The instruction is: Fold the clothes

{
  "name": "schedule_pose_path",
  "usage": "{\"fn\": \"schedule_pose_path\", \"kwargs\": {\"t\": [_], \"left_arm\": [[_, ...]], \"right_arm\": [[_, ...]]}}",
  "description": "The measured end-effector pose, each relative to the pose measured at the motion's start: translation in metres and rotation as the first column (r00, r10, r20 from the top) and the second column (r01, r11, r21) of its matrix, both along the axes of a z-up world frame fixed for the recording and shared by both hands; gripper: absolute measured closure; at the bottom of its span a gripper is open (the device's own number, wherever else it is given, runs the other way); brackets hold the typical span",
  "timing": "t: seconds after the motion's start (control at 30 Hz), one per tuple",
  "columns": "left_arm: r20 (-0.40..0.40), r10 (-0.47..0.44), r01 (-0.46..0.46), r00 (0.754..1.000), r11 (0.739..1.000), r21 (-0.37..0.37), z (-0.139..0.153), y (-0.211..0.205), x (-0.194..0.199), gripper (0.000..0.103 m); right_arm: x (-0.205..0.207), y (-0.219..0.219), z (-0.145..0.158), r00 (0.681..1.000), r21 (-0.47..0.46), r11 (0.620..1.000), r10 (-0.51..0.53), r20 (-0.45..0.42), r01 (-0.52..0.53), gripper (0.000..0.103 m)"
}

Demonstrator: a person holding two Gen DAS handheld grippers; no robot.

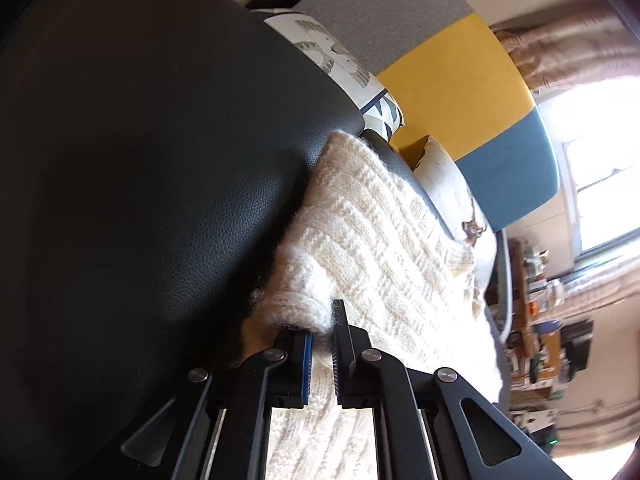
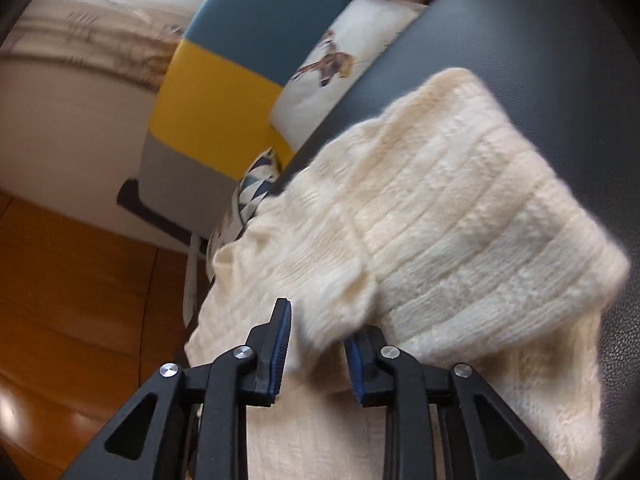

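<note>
Black leather seat (image 1: pixel 140 160), cream sweater (image 1: pixel 380 240), patterned cushions (image 2: pixel 332 68) behind

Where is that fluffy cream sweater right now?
In both wrist views the cream knit sweater lies on the black leather seat, in front of the printed cushions, with each gripper clamped on a fold.

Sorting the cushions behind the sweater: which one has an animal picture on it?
The white cushion leaning against the blue part of the striped chair. It shows a brown animal; the other cushion, lower by the grey stripe, has a dark triangle pattern.
</note>
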State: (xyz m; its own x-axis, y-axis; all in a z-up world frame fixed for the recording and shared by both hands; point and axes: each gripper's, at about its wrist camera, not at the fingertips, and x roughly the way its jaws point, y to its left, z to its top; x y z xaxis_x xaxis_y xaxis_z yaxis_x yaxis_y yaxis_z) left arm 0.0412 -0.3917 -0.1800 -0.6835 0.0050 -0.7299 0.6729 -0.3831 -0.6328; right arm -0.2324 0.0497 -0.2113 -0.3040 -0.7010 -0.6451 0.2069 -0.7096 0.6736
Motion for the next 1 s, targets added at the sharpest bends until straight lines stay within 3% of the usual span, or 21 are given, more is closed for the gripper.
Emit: {"fn": "schedule_pose_path", "kwargs": {"t": [0.03, 0.07, 0.1, 0.17, 0.27, 0.43, 0.53, 0.6, 0.67, 0.73, 0.87, 1.0], "left_arm": [[-0.006, 0.008, -0.008, 1.0, 1.0, 0.017, -0.001, -0.001, 0.0, 0.095], [-0.013, 0.017, -0.016, 1.0, 0.999, 0.033, -0.003, -0.002, -0.001, 0.095], [-0.015, 0.023, -0.023, 1.0, 0.999, 0.033, -0.002, -0.003, -0.001, 0.095], [-0.007, 0.037, -0.037, 0.999, 0.999, -0.016, 0.003, 0.0, 0.002, 0.095], [0.015, 0.046, -0.044, 0.999, 0.995, -0.086, 0.006, 0.006, 0.003, 0.095], [0.027, 0.018, -0.015, 0.999, 0.995, -0.098, 0.004, 0.007, 0.002, 0.095], [0.019, -0.014, 0.016, 1.0, 0.998, -0.066, 0.004, 0.004, 0.002, 0.094], [0.01, -0.024, 0.024, 1.0, 0.999, -0.031, 0.002, 0.0, 0.006, 0.093], [-0.009, -0.034, 0.035, 0.999, 0.999, 0.025, 0.002, -0.004, 0.012, 0.091], [-0.011, -0.048, 0.048, 0.999, 0.999, 0.025, 0.008, -0.006, 0.021, 0.09], [-0.013, -0.079, 0.078, 0.997, 0.994, -0.071, 0.033, -0.005, 0.036, 0.09], [-0.035, -0.13, 0.121, 0.991, 0.974, -0.189, 0.061, -0.004, 0.022, 0.089]], "right_arm": [[-0.001, 0.003, -0.003, 1.0, -0.016, 1.0, -0.015, 0.014, 0.015, 0.079], [-0.003, 0.006, -0.006, 0.999, -0.032, 0.999, -0.029, 0.029, 0.03, 0.09], [-0.004, 0.01, -0.009, 0.998, -0.048, 0.998, -0.043, 0.044, 0.045, 0.093], [-0.001, -0.004, 0.014, 0.998, 0.029, 1.0, 0.01, -0.068, -0.008, 0.095], [0.006, -0.025, 0.045, 0.966, 0.199, 0.979, 0.098, -0.24, -0.05, 0.095], [-0.007, -0.029, 0.009, 0.984, 0.31, 0.948, 0.12, -0.134, -0.074, 0.095], [-0.004, -0.014, 0.005, 0.989, 0.242, 0.969, 0.081, -0.124, -0.049, 0.091], [-0.005, -0.004, 0.008, 0.991, 0.203, 0.979, 0.051, -0.127, -0.024, 0.078], [-0.005, 0.006, 0.012, 0.992, 0.164, 0.986, 0.021, -0.128, 0.001, 0.077], [-0.005, 0.014, 0.021, 0.989, 0.145, 0.989, -0.001, -0.148, 0.023, 0.077], [0.005, 0.005, 0.051, 0.963, 0.187, 0.982, 0.056, -0.265, -0.006, 0.076], [0.018, -0.045, 0.064, 0.915, 0.289, 0.944, 0.253, -0.314, -0.162, 0.076]]}}
